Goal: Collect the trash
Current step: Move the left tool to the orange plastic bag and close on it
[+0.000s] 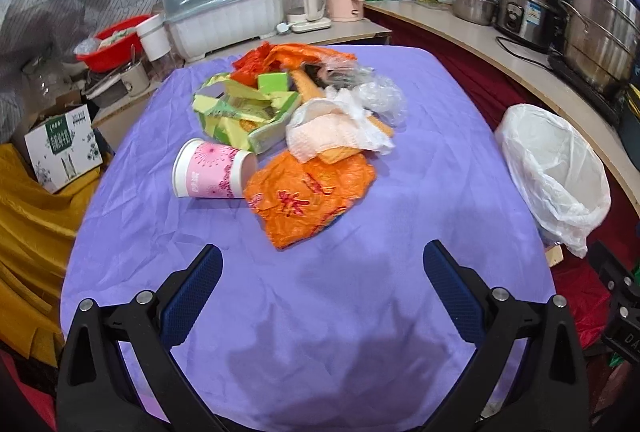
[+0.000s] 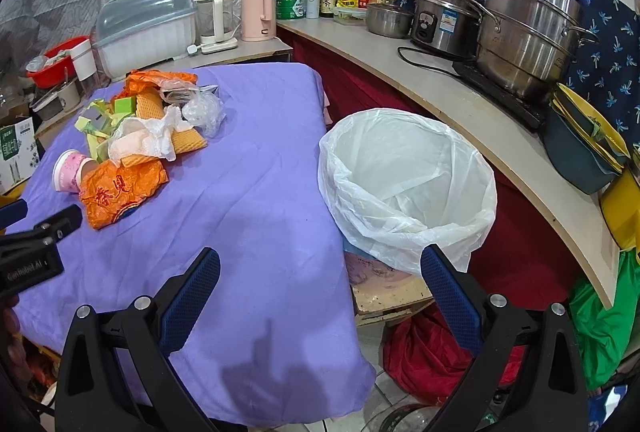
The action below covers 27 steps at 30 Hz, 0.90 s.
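Note:
A heap of trash lies on the purple tablecloth (image 1: 320, 312): an orange plastic bag (image 1: 308, 199), a pink paper cup (image 1: 214, 173) on its side, yellow-green packaging (image 1: 240, 111), white tissue (image 1: 332, 131), clear plastic (image 1: 380, 97). My left gripper (image 1: 322, 258) hovers open just short of the orange bag, nothing between its fingers. In the right wrist view the same heap shows at the left, with the orange bag (image 2: 120, 191) and cup (image 2: 70, 169). My right gripper (image 2: 320, 262) is open over the table's right edge, beside the white-lined trash bin (image 2: 404, 183).
The bin (image 1: 556, 175) stands off the table's right side. A counter (image 2: 460, 103) behind it carries steel pots, a rice cooker and bottles. A dish box (image 1: 224, 7), kettles and a red basin sit behind the table. A cardboard box (image 1: 60, 147) is on the left.

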Motion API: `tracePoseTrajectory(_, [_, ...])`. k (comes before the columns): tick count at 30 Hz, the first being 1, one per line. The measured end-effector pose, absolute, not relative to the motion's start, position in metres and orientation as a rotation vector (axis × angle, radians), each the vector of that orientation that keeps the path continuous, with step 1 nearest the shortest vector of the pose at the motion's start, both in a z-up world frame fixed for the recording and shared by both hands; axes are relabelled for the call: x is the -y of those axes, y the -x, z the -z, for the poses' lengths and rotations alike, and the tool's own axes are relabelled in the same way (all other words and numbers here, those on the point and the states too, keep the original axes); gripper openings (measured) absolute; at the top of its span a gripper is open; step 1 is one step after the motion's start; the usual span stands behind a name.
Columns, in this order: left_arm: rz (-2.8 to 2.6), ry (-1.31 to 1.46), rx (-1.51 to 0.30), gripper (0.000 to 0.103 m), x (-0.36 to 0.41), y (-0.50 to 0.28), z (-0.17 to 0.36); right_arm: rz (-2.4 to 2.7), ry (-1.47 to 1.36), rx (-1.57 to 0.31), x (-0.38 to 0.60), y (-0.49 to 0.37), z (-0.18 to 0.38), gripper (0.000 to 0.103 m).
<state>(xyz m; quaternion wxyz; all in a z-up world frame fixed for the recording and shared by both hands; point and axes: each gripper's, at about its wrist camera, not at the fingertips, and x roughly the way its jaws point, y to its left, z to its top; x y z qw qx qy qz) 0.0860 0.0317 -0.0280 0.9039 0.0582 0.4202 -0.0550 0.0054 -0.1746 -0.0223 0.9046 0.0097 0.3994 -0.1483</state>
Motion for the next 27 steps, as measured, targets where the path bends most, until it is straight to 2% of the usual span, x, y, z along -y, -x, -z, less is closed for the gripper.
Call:
tracePoseTrajectory(13, [0.128,0.033,-1.006,0.096,-0.075,-0.181,0.091,0.286,-0.045,-0.823,0.151,-0.055,0.036,0.096])
tracePoseTrajectory(14, [0.127,0.033,-1.008,0.093,-0.076,-0.184,0.094,0.279,-0.045,-0.822,0.148,-0.061,0.037,0.096])
tracePoseTrajectory(16, [0.153,0.043,-1.022,0.087,-0.075,-0.191,0.1,0.265,-0.047,-0.817,0.142,-0.072,0.038,0.096])
tracePoseTrajectory(21, [0.199,0.061,-1.062,0.057,-0.071,-0.203,0.114,0.234,-0.05,-0.8,0.127,-0.099,0.04,0.096])
tracePoseTrajectory(22, [0.205,0.066,-1.06,0.054,-0.071,-0.203,0.115,0.227,-0.054,-0.798,0.125,-0.104,0.04,0.096])
tracePoseTrajectory(23, [0.213,0.069,-1.058,0.045,-0.072,-0.203,0.115,0.21,-0.065,-0.793,0.121,-0.111,0.04,0.096])
tracePoseTrajectory(25, [0.236,0.077,-1.054,0.036,-0.074,-0.202,0.113,0.184,-0.081,-0.792,0.116,-0.122,0.042,0.093])
tracePoseTrajectory(27, [0.263,0.09,-1.051,0.022,-0.078,-0.199,0.112,0.146,-0.098,-0.799,0.109,-0.137,0.045,0.088])
